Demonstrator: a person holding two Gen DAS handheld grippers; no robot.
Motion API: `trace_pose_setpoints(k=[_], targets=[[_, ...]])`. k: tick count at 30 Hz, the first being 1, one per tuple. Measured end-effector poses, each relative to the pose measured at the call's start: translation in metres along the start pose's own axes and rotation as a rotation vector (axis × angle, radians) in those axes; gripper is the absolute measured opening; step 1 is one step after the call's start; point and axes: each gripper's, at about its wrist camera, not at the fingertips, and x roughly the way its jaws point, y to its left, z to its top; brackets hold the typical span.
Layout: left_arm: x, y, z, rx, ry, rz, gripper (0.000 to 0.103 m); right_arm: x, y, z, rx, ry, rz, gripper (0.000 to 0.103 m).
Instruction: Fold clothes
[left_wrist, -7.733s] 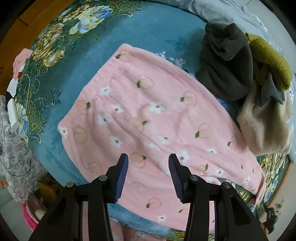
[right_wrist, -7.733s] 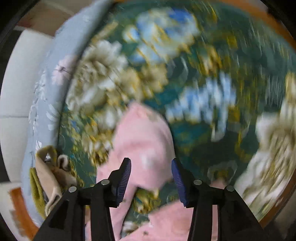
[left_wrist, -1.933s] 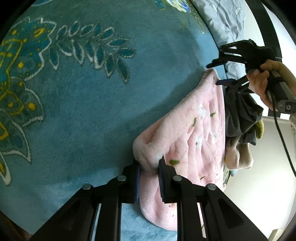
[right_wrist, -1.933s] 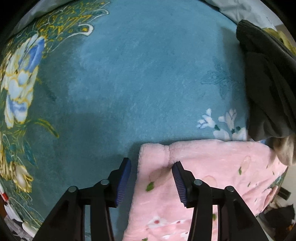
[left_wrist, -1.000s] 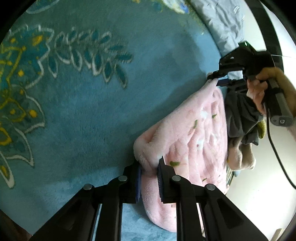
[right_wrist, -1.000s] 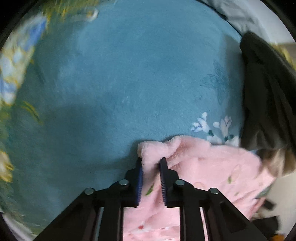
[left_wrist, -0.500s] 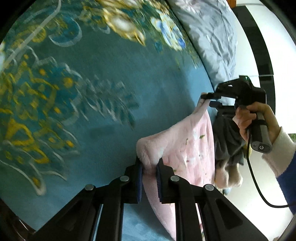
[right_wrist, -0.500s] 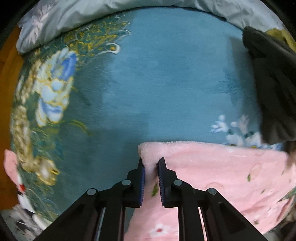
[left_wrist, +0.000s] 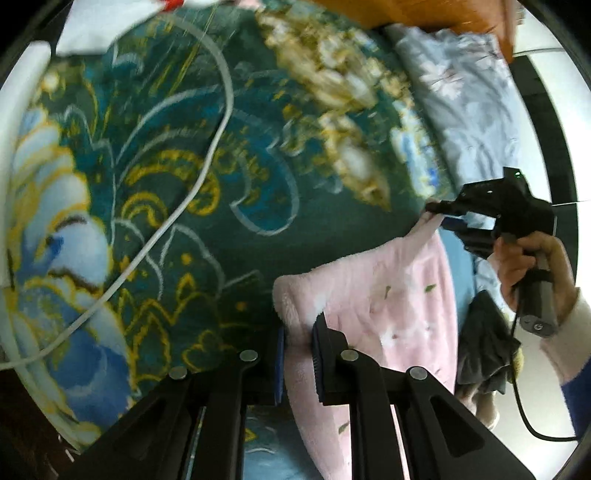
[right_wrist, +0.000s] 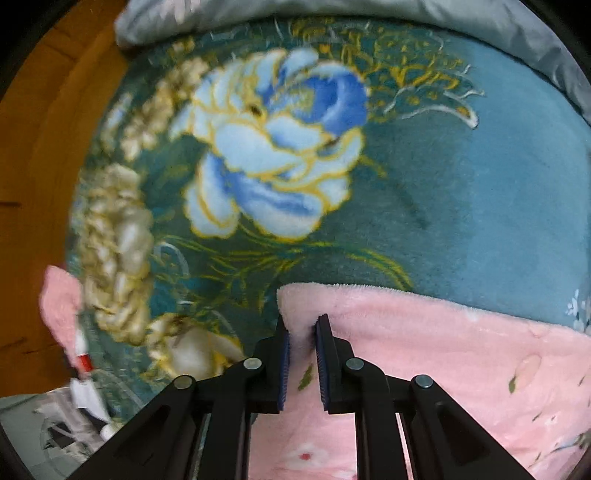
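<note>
Pinching opposite corners, left gripper (left_wrist: 298, 352) and right gripper (right_wrist: 301, 352) hold the pink garment's (right_wrist: 443, 354) edge above the teal blanket (right_wrist: 461, 192).

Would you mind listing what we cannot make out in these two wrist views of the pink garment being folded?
1. Left wrist view: the pink garment runs off the bottom edge behind the left gripper, so its lower end is hidden.
2. Left wrist view: the bedspread pattern is motion-blurred.
3. Left wrist view: the dark clothes are partly covered by the garment.
4. Right wrist view: the garment is cut off right and below the right gripper.
</note>
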Motion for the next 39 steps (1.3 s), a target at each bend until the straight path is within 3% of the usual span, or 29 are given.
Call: trace_pose_setpoints(k=[10, 15, 19, 24, 30, 35, 39], targets=[[0.006, 0.019, -0.001, -0.1, 0.053, -0.017, 0.015, 0.008, -0.004, 0.007, 0.065, 0.04, 0.046, 0.027], [-0.001, 0.013, -0.001, -0.098, 0.079, -0.01, 0.016, -0.027, -0.006, -0.002, 0.034, -0.02, 0.124, 0.05], [-0.011, 0.005, -0.006, -0.093, 0.069, 0.003, 0.019, -0.063, -0.015, -0.02, 0.026, -0.069, 0.14, 0.051], [-0.03, 0.003, -0.012, -0.124, 0.002, 0.032, 0.021, -0.11, -0.038, -0.051, 0.018, -0.126, 0.131, 0.052], [-0.051, -0.001, -0.025, -0.122, -0.077, 0.052, 0.028, -0.162, -0.084, -0.089, 0.024, -0.267, 0.093, 0.054], [-0.065, -0.012, -0.05, -0.084, -0.108, 0.063, 0.043, -0.176, -0.133, -0.133, 0.099, -0.31, 0.101, 0.054], [-0.072, -0.021, -0.071, -0.051, -0.125, 0.074, 0.055, -0.185, -0.16, -0.168, 0.079, -0.341, 0.091, 0.056]])
